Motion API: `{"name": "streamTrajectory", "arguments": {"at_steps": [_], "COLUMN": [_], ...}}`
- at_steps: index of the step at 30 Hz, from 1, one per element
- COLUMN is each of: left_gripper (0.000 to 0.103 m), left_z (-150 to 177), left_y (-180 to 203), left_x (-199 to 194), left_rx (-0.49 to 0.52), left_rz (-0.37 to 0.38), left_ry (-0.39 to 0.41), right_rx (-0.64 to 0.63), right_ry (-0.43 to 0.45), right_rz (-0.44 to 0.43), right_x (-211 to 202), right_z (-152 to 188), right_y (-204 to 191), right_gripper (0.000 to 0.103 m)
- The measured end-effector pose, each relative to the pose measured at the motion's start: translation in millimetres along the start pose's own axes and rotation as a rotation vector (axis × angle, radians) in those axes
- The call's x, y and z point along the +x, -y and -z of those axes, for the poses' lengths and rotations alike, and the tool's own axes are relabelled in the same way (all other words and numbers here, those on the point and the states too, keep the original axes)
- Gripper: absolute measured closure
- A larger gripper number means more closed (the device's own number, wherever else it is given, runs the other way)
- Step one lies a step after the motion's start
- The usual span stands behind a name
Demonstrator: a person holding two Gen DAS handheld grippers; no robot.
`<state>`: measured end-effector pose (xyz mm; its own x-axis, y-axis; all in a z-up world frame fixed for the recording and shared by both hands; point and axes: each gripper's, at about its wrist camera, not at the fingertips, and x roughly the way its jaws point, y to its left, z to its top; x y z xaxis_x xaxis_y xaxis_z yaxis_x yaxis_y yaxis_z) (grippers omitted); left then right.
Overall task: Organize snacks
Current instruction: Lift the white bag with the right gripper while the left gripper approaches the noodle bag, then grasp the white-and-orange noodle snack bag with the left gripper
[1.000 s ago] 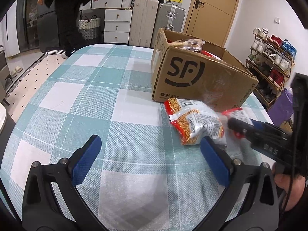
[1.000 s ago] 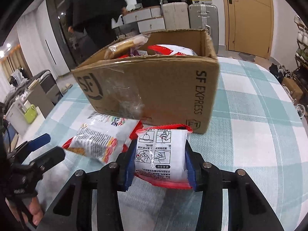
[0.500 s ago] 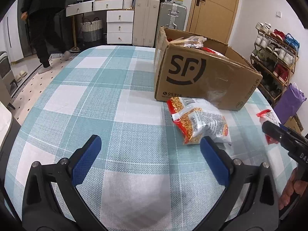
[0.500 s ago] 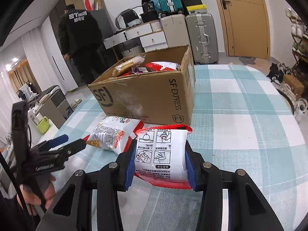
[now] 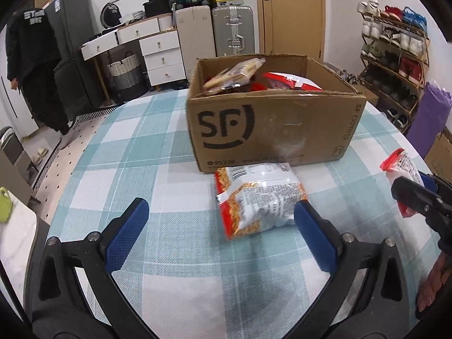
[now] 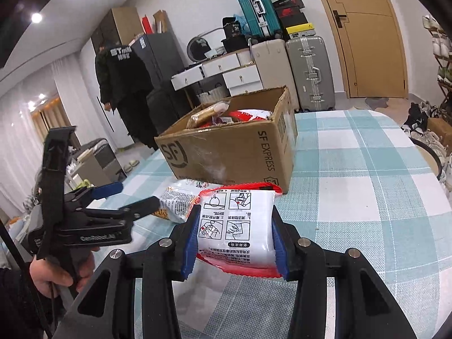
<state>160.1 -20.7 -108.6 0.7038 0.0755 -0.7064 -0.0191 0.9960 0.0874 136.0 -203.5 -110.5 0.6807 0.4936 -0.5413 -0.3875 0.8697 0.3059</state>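
On the table, from left to right:
Bystander: a person in dark clothing (image 5: 31, 65) is seen from behind at the far left of the room, well away from the table.
Table: a teal and white checked cloth (image 5: 175, 257) is spread over the whole surface.
Left gripper: the left gripper (image 5: 217, 228) is held above the cloth with its blue pads spread wide and nothing pressed between them; in the right wrist view the hand (image 6: 56, 271) that grips its handle is seen at the lower left.
Noodle packet: a red, orange and white snack packet (image 5: 260, 200) is laid flat on the cloth, just in front of the box, with its near end just beside the right-hand pad of the left gripper; whether they touch cannot be told.
Box: an open cardboard box (image 5: 271, 127) marked with a courier logo is stood behind the packet, and several snack packets are seen inside it, some poking above the rim.
Right gripper: the right gripper (image 6: 234, 237) is clenched on a white packet with red edges (image 6: 237, 226), printed with instruction pictures, which is carried clear of the cloth, to the right of the box.
Background: suitcases (image 5: 214, 28) and a wooden door (image 5: 291, 11) are seen behind the box, and a shoe rack (image 5: 392, 56) at the far right.
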Motion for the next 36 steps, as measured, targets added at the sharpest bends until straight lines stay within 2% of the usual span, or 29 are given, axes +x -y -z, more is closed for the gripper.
{"name": "streamTrajectory", "arguments": {"at_steps": [13, 18, 23, 25, 32, 33, 36], "left_gripper": [0.001, 0.001, 0.007, 0.015, 0.029, 0.038, 0.042], "left_z": [-15, -19, -21, -21, -21, -21, -20], "left_y": [29, 28, 23, 24, 27, 28, 26], "left_x": [39, 49, 60, 62, 61, 60, 57], "left_rx": [0.041, 0.012, -0.022, -0.024, -0.005, -0.005, 0.005], "left_rz": [0.012, 0.063, 0.096, 0.108, 0.127, 0.136, 0.133], "left_ry": [-0.09, -0.109, -0.138, -0.139, -0.134, -0.134, -0.136], "right_rx": [0.052, 0.043, 0.033, 0.037, 0.052, 0.055, 0.059], "right_ry": [0.046, 0.047, 0.049, 0.048, 0.049, 0.05, 0.048], "right_rz": [-0.022, -0.02, -0.022, -0.024, -0.029, -0.029, -0.026], "right_x": [-11, -11, -10, -10, -10, -10, -9], "right_z": [-1, -1, -1, -1, -2, -2, -1], "right_y": [9, 8, 7, 7, 8, 9, 10], "right_gripper": [0.058, 0.058, 0.058, 0.058, 0.058, 0.058, 0.058]}}
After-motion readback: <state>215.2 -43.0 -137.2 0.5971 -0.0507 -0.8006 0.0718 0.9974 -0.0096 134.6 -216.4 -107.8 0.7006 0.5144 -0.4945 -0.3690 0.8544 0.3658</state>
